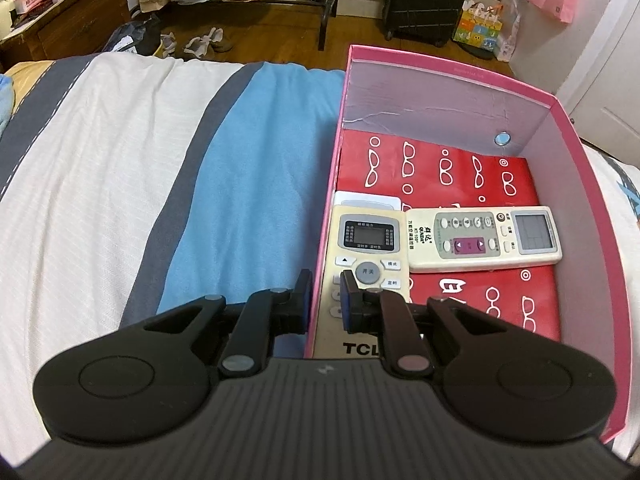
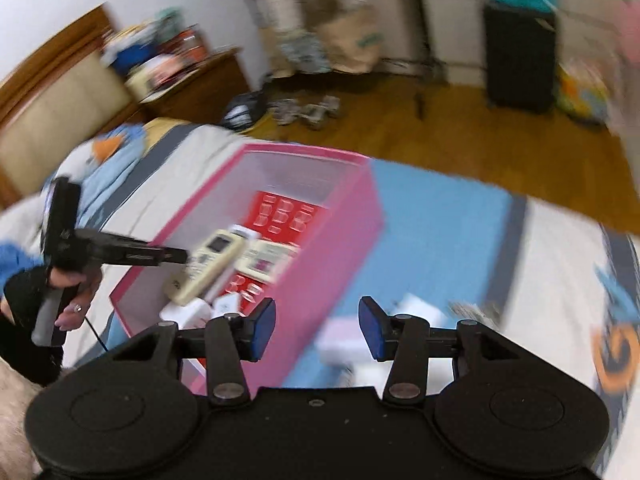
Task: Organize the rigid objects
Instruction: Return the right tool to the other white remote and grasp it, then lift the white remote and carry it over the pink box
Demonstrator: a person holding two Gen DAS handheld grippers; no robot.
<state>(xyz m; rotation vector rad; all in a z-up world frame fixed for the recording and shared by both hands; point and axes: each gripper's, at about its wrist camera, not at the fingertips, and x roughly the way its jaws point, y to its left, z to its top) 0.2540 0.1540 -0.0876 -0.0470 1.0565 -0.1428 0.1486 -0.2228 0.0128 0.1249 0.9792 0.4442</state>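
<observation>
The left gripper (image 1: 326, 294) pinches the near left wall of the pink box (image 1: 592, 184). One finger is outside the wall and the other finger (image 1: 349, 294) is inside, pressed close, with the thin wall between them. The inside finger sits just over the cream remote (image 1: 366, 248), which lies in the box by that wall. A second, white remote (image 1: 484, 238) lies sideways, just to the right of the cream one. Both rest on a red bag with white glasses drawn on it (image 1: 440, 168), at the bottom of the box. The box stands on a bed with a blue blanket (image 1: 248, 168).

The right gripper (image 2: 317, 328) has its fingers spread apart, and nothing is between them. It hangs over the blue blanket, just to the right of the pink box. Small white things (image 2: 340, 344) lie on the blanket below it, too blurry to tell what they are. In this view a person's hand (image 2: 66, 284) holds the left gripper's handle at the box.
</observation>
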